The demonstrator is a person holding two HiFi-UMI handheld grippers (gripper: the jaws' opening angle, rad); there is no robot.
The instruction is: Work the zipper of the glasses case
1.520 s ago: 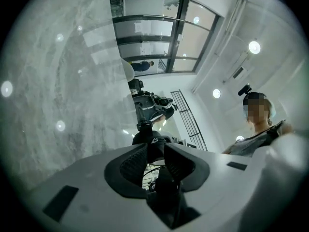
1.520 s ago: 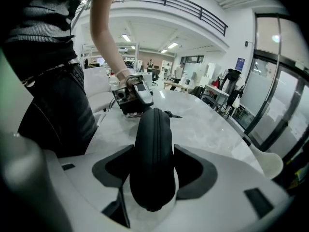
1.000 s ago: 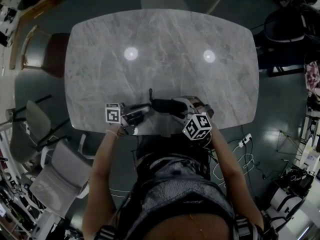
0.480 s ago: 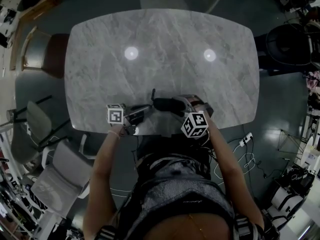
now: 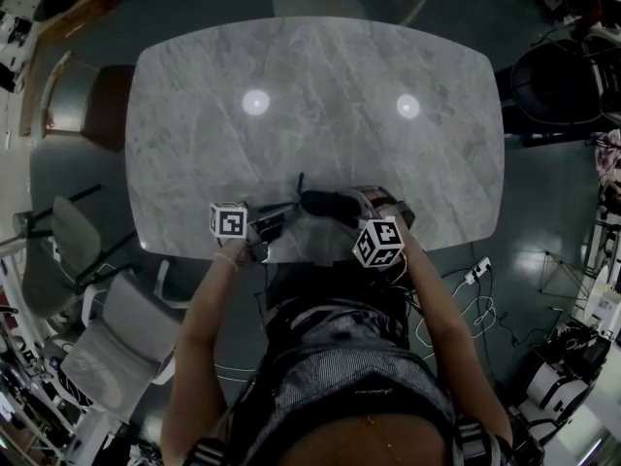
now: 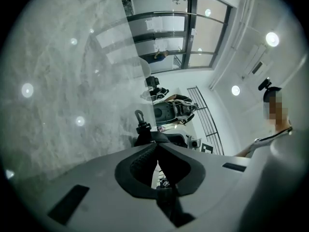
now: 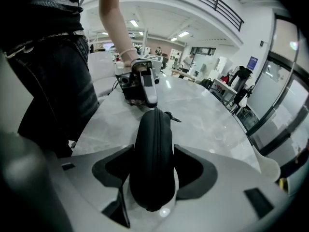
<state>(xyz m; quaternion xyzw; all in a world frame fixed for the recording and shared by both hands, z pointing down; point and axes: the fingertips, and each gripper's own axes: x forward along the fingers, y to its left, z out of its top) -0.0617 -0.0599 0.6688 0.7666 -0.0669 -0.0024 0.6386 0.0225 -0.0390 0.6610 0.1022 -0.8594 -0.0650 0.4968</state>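
While the glasses case (image 7: 145, 173) is being clamped by the right gripper (image 7: 153, 148) at the table (image 5: 320, 95) edge, the left gripper (image 6: 157, 146) is being pinched shut at its far end. A steady pull along the zipper (image 7: 155, 122) is being called for.

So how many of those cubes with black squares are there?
2: left cube and right cube, both at the near edge of the table. None look hidden.

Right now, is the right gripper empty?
No, the right gripper has the black glasses case clamped between its jaws, which press on both of its sides.
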